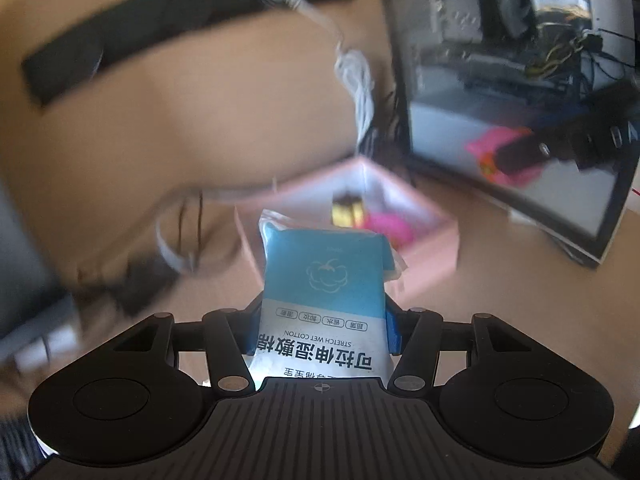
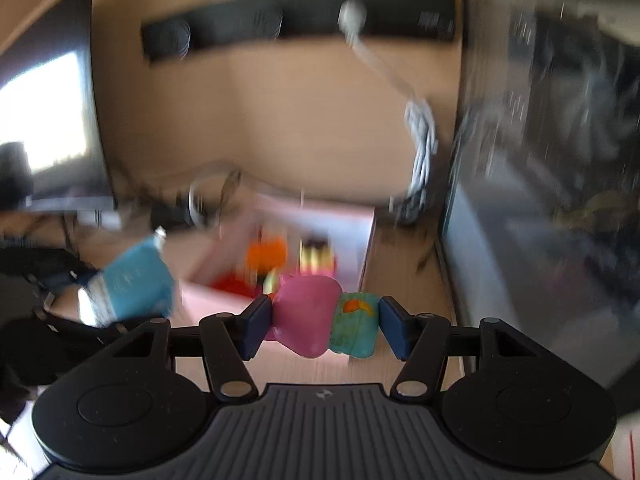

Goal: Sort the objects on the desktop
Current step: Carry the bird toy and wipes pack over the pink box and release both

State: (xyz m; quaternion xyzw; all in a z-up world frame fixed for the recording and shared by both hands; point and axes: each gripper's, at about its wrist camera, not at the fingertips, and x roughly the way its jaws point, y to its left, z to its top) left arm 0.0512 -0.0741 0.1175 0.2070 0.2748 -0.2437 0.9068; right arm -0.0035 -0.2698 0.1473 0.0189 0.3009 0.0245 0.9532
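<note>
Plainly, the left gripper (image 1: 322, 320) is closed on a blue-and-white packet (image 1: 322, 280) of stretch wet cotton pads, its blue fingers (image 1: 394, 330) pressing the packet's two sides. The packet stands with its long axis running away from the camera, up the middle of the left wrist view; the white printed end sits low against the gripper body and the blue end with the cotton drawing points toward the pink box (image 1: 424, 252) just beyond it. The print reads upside down from this camera.

That box is open at the top and sits on the tan bench (image 1: 500, 300), right of centre in the frame, with a yellow-and-black item and something bright pink inside; both are too blurred to name. A dark monitor (image 1: 520, 100) fills the upper right, and a white cable (image 1: 356, 76) hangs from a black strip (image 1: 120, 44) across the upper left.

In the right wrist view, the right gripper (image 2: 320, 326) clamps a small soft toy (image 2: 324, 320), pink on the left and teal on the right. Its long axis lies crosswise, from one blue finger (image 2: 254, 328) to the other, at lower centre. The same packet (image 2: 132, 288) shows at left, tilted, blue end up, beside the pink box (image 2: 360, 232) in the middle.
</note>
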